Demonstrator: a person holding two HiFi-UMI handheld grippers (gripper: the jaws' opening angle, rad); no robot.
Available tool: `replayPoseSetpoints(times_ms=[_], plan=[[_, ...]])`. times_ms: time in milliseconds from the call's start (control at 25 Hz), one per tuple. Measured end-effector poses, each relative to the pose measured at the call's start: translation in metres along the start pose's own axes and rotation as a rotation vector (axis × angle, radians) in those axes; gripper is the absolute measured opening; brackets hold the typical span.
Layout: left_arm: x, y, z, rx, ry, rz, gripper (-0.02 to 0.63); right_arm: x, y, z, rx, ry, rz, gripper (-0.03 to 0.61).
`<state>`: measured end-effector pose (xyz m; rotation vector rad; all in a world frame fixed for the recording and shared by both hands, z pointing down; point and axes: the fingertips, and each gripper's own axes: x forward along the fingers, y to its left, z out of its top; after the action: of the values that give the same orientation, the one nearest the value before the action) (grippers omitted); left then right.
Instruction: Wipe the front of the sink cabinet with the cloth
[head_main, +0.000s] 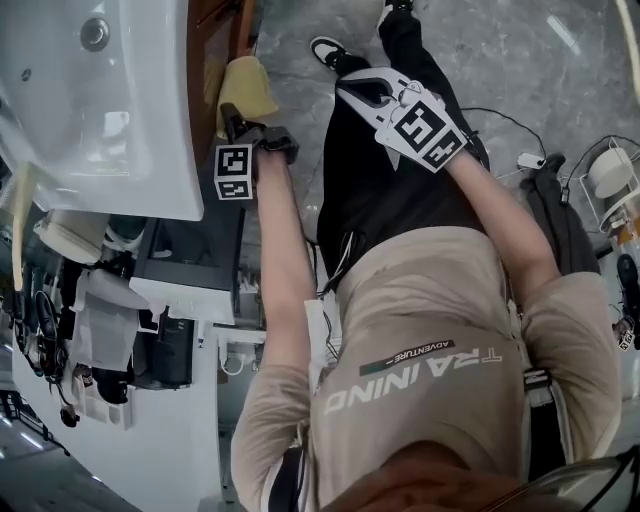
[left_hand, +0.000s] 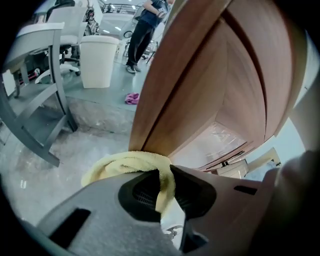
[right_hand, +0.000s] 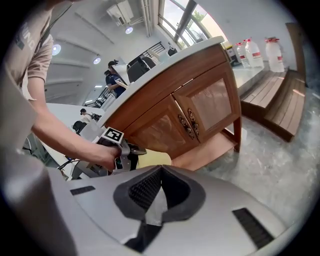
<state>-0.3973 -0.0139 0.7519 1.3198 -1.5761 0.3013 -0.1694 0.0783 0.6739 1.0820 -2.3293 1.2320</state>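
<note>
**Cloth** (left_hand: 125, 162): yellow terry, bunched. One fold ran down between the jaws of the left gripper (left_hand: 165, 176), which were clamped tight on it. The rest bulged out ahead of the jaw tips and to one side. The cloth's leading edge touched the wood front of the sink cabinet (left_hand: 215, 75). Per right gripper view, contact was low on the door nearer that gripper. In head view the cloth sat betw. gripper and cabinet face, just below the overhanging rim of the white sink (head_main: 110, 110).

**Left gripper:** held in the person's left hand (right_hand: 100, 159), arm extended toward the cabinet.

**Right gripper** (right_hand: 161, 170): jaws closed, pads meeting at the tips, nothing betw. them. It was held well apart from cloth and cabinet. In head view it was over the person's dark-trousered thigh (head_main: 370, 190), and its own view faced the cabinet front.

**Cabinet:** brown wood, white top, two panelled doors w/ a pair of ornate metal handles (right_hand: 189, 122) at the centre seam.

**Surroundings:** grey marbled floor (head_main: 520, 60). Clear bottles (right_hand: 255, 50) stood beyond the cabinet's far end, w/ a slatted wooden bench (right_hand: 280, 100) below them.
</note>
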Motion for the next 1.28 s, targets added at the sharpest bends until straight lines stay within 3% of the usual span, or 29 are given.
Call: replayPoseSetpoints(times_ms=[320,720,800,1040,1280], plan=[[0.018,-0.033,0.007,-0.048,-0.016,0.002,0.044,-0.024,-0.031,0.007,0.002,-0.001,-0.029,0.012],[0.056,-0.132,-0.005,0.062,0.003,-0.095,0.044,-0.057,-0.078,0.027,0.027,-0.029,-0.026,0.012],[0.061,-0.156,-0.006,0.052,-0.011,-0.109,0.044,-0.066,-0.089,0.029,0.028,-0.024,-0.023,0.012],[0.069,-0.176,-0.011,-0.037,-0.041,-0.052,0.044,-0.084,-0.12,0.029,0.082,-0.026,-0.032,0.012],[0.076,-0.201,-0.018,0.017,-0.015,-0.037,0.044,-0.098,-0.143,0.041,0.101,-0.043,-0.04,0.012]])
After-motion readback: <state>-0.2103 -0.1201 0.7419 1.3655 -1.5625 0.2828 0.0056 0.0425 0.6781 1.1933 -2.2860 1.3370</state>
